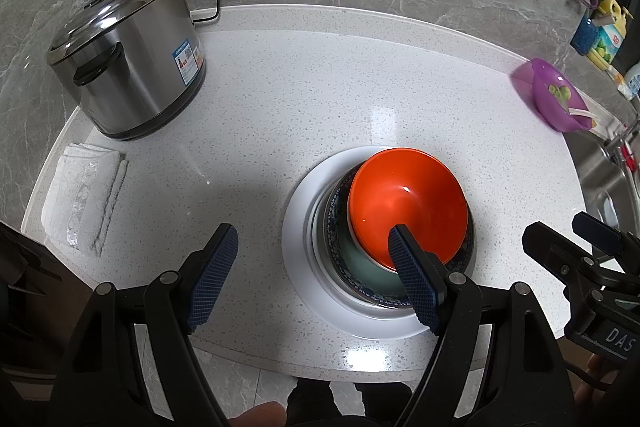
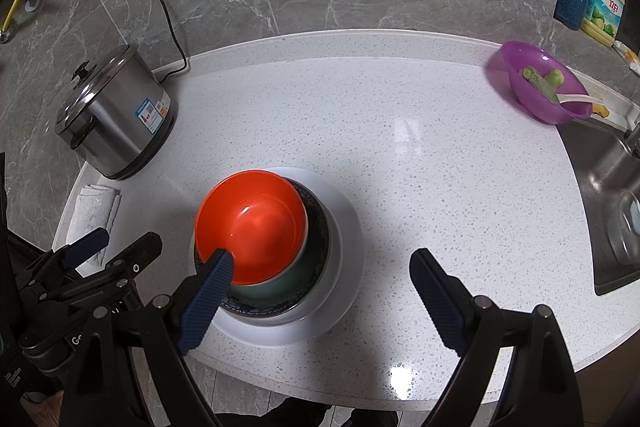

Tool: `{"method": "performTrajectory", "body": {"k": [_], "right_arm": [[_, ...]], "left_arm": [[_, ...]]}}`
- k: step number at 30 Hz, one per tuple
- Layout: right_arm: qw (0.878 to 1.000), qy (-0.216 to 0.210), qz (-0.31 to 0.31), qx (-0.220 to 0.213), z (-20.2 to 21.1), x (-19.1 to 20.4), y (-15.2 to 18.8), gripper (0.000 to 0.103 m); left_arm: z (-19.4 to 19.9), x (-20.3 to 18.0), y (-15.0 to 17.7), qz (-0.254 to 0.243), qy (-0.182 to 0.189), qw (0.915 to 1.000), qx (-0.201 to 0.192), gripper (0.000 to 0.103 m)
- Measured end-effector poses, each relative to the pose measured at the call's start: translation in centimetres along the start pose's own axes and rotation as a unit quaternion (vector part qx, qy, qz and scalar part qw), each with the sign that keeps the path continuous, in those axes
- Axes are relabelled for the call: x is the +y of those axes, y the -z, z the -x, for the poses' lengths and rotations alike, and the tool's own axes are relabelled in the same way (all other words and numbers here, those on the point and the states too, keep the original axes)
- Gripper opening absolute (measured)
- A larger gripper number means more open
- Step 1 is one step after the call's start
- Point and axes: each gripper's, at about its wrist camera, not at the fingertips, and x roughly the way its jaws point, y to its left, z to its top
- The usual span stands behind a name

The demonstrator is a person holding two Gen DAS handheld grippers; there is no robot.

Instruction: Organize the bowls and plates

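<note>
An orange bowl point(image 1: 408, 203) point(image 2: 252, 223) tops a stack. Under it sit a pale green bowl point(image 1: 368, 263) point(image 2: 272, 287), a dark blue patterned bowl point(image 1: 360, 293) point(image 2: 320, 227) and a white plate point(image 1: 296, 227) point(image 2: 348, 247) on the white counter. My left gripper point(image 1: 314, 279) point(image 2: 120, 243) hovers open just left of the stack; its right finger overlaps the orange bowl's near rim in the view. My right gripper point(image 2: 322, 301) point(image 1: 560, 231) hangs open to the stack's right, its left finger over the bowl's near edge. Nothing is held.
A steel rice cooker point(image 1: 132, 67) point(image 2: 116, 115) stands at the back left, a folded white cloth point(image 1: 84, 195) in front of it. A purple bowl point(image 2: 544, 87) with green vegetable pieces sits at the back right by the sink point(image 2: 616, 207). The counter's front edge is close below the grippers.
</note>
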Motion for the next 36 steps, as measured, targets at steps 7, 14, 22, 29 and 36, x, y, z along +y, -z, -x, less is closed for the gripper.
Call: {"method": "performTrajectory", "body": {"k": [7,14,22,29,36], "right_arm": [[1.000,0.000,-0.001,0.000,0.0,0.0,0.0,0.091],[1.000,0.000,-0.001,0.000,0.0,0.0,0.0,0.091],[1.000,0.000,0.000,0.000,-0.1,-0.1,-0.1,0.091],[1.000,-0.001,0.000,0.002,-0.3,-0.2,-0.2,0.091],[1.000,-0.002,0.000,0.003,-0.4,-0.3,-0.2,0.091]], "left_arm": [[-0.3,0.0,-0.2,0.003,0.005,1.0000,0.003,0.077],[-0.6,-0.1,-0.4,0.003,0.003,1.0000,0.003,0.077],[-0.8,-0.1,-0.7,0.001,0.003,1.0000,0.004,0.077],[-1.1,-0.2,-0.8,0.003,0.004,1.0000,0.006,0.077],[-1.2,-0.3,-0.8,0.004,0.010,0.9999,0.006,0.083]]}}
